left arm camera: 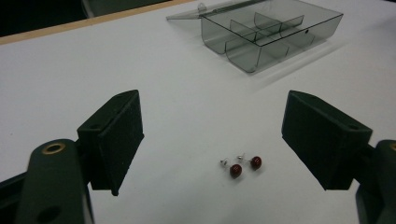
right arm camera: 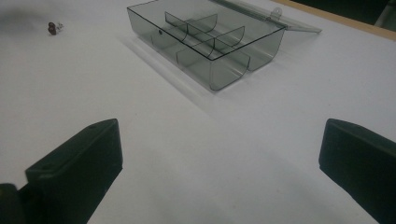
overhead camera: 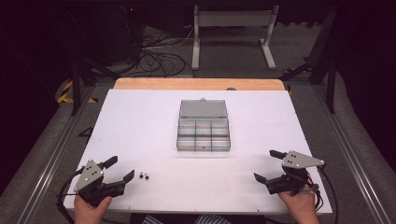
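On the white table (overhead camera: 140,121), your left gripper (left arm camera: 212,140) and right gripper (right arm camera: 219,163) gape empty; two tiny dark-red stud earrings (left arm camera: 246,165) could skitter away before reaching the open smoky plastic compartment box (overhead camera: 204,134).

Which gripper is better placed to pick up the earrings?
Left. The open left gripper sits right beside the earrings, framing them between its jaws; the right gripper is across the table.

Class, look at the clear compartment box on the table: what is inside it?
The organizer box lies open, its lid folded flat behind. Through its see-through walls the compartments look empty. The two red stud earrings lie outside it on the table, near the left gripper.
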A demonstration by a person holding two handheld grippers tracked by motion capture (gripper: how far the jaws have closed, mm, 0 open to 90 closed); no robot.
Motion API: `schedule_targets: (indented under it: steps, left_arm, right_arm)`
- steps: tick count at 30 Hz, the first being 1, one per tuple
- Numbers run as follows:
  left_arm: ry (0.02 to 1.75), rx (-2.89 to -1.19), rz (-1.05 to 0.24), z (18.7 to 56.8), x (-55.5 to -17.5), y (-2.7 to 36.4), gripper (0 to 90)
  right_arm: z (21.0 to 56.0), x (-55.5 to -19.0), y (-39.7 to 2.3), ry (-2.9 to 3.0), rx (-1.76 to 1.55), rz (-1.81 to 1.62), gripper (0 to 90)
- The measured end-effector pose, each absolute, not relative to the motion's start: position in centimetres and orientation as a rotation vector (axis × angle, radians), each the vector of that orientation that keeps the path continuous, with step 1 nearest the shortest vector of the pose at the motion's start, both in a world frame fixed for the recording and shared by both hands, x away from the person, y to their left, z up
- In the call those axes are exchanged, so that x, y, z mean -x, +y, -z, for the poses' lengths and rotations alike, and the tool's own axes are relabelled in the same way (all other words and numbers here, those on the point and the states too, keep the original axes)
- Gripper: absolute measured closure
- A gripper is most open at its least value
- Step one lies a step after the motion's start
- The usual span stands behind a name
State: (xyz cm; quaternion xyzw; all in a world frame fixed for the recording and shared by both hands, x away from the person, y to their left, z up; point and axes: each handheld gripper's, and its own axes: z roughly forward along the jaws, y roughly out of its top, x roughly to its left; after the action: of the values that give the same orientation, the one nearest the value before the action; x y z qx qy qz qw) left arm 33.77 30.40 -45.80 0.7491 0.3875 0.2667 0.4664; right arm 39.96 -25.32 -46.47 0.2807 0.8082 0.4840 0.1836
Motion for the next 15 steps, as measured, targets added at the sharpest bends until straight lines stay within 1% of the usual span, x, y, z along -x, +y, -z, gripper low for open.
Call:
schedule_targets:
  steps: [3,8,15]
  left_arm:
    - [0.94,-1.852,-0.684,45.75,-33.69,30.37,21.6]
    - [0.932,-1.84,-0.686,45.57,-33.59,30.49,22.1]
    - [0.96,-1.813,-0.64,45.47,-33.69,30.81,22.1]
  right_arm:
    - [46.55,-39.97,-25.2,2.29,-0.789,-1.356,0.8]
    - [46.56,-39.93,-25.14,2.288,-0.779,-1.359,1.5]
    - [46.65,-39.96,-24.99,2.295,-0.784,-1.362,1.9]
